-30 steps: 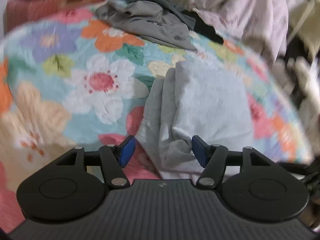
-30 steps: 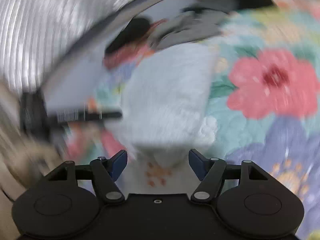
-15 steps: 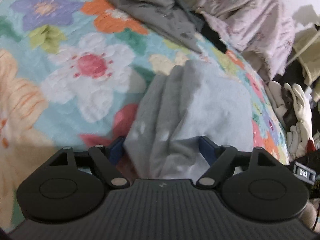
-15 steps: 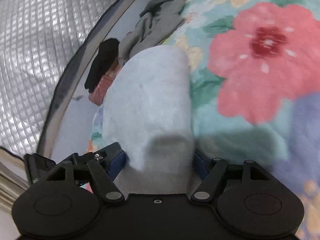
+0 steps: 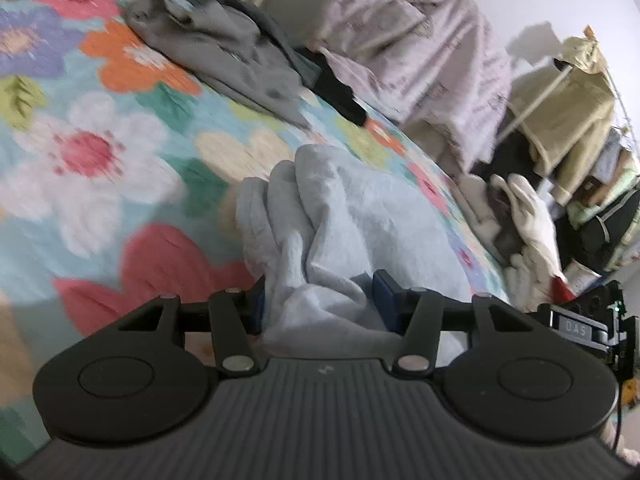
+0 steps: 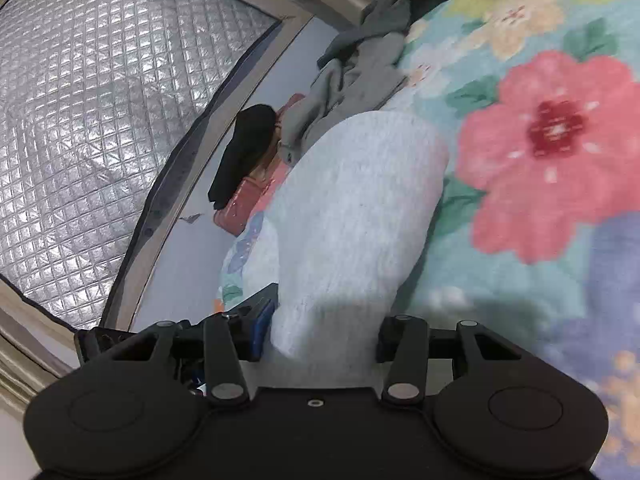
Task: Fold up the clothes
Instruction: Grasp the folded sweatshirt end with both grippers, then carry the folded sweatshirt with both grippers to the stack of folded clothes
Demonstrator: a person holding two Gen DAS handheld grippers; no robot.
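You are in a bedroom of a home: a bed with a flower-pattern quilt (image 5: 100,152), loose clothes (image 5: 224,52) at its far side, jackets on a rack (image 5: 568,120) at the right, a quilted window cover (image 6: 100,100).

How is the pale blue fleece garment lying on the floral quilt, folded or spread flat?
Folded into a narrow bundle, not spread: the pale blue fleece garment shows stacked layers and creases on the floral quilt.

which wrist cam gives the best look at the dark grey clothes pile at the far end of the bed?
Left wrist. The dark grey clothes pile lies spread across the floral bedspread with its folds visible, though a bit blurred. The right wrist view shows it smaller and bunched at the bed's edge, partly hidden behind the light grey garment.
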